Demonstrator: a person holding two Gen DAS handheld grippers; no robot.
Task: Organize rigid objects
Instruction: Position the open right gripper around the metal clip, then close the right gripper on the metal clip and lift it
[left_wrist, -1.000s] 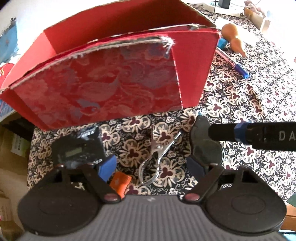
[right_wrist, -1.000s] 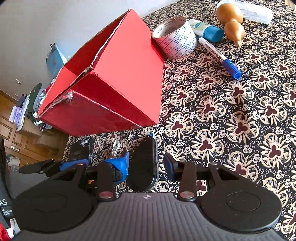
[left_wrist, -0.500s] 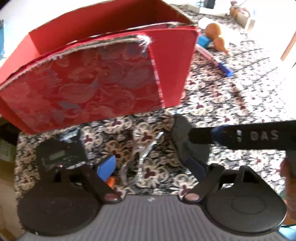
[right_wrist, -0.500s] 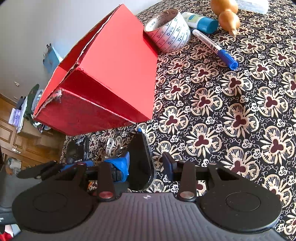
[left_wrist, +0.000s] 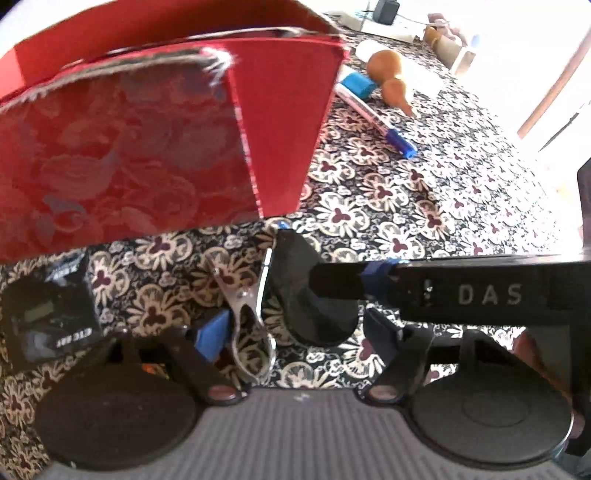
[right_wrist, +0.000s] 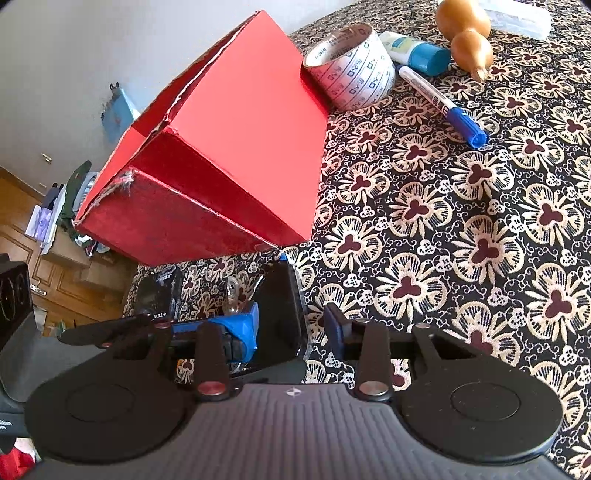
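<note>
A red box (left_wrist: 147, 140) stands on the flower-patterned cloth, its torn flap toward me. In front of it lies a silver metal clip (left_wrist: 247, 321), between the fingers of my left gripper (left_wrist: 297, 332). Those jaws are closing, and the pads are still clear of the clip. A black flat disc (left_wrist: 310, 295) stands on edge beside the clip. My right gripper (right_wrist: 291, 325) is shut on that black disc (right_wrist: 284, 310), and one of its fingers (left_wrist: 461, 293) crosses the left wrist view.
A small black device (left_wrist: 48, 321) lies left of the clip near the table edge. Behind the box are a tape roll (right_wrist: 351, 66), a blue-capped tube (right_wrist: 417, 55), a blue marker (right_wrist: 443, 107) and a brown gourd (right_wrist: 469, 37). Patterned cloth spreads to the right.
The left gripper has tilted, so the clip sits lower and nearer its fingers, which have narrowed. The right gripper still holds the black disc in the same spot.
</note>
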